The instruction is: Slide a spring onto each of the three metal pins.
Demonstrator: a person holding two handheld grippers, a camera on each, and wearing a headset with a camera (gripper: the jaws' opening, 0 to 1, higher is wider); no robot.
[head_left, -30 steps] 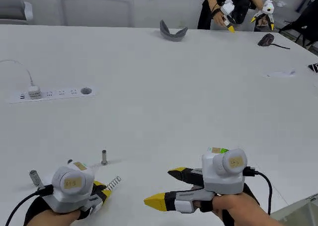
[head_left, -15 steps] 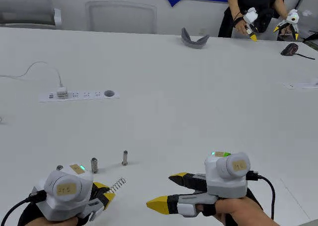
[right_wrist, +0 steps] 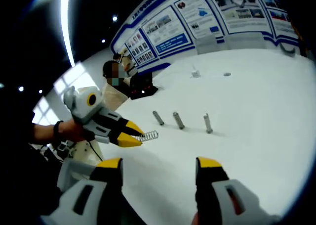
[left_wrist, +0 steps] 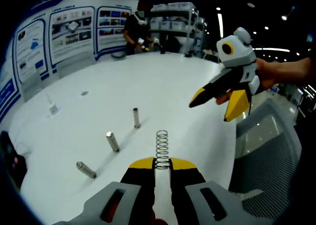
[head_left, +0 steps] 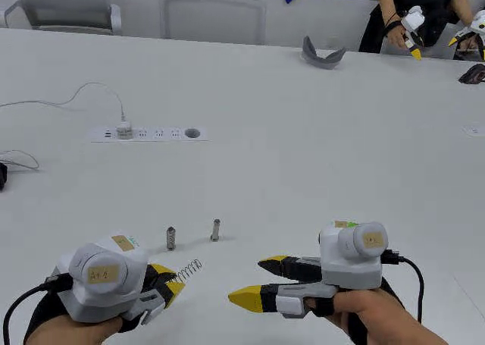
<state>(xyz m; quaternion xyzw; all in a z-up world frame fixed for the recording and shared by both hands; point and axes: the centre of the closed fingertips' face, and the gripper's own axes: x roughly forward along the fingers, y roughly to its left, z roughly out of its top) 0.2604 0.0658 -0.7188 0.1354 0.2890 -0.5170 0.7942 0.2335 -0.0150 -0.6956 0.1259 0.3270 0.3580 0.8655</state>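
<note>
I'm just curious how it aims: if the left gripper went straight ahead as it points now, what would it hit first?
Likely nothing: the left gripper, shut on a spring, points just right of the far pin, over bare table. Depth is unclear, so the spring might clip that pin.

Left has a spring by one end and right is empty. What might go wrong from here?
1. The left gripper pinches the spring only at its end, so it may bend or pop free when pressed onto a pin.
2. The pins stand close together, so the gripper may knock a neighbour.
3. The right gripper is open and empty, steadying nothing.
</note>
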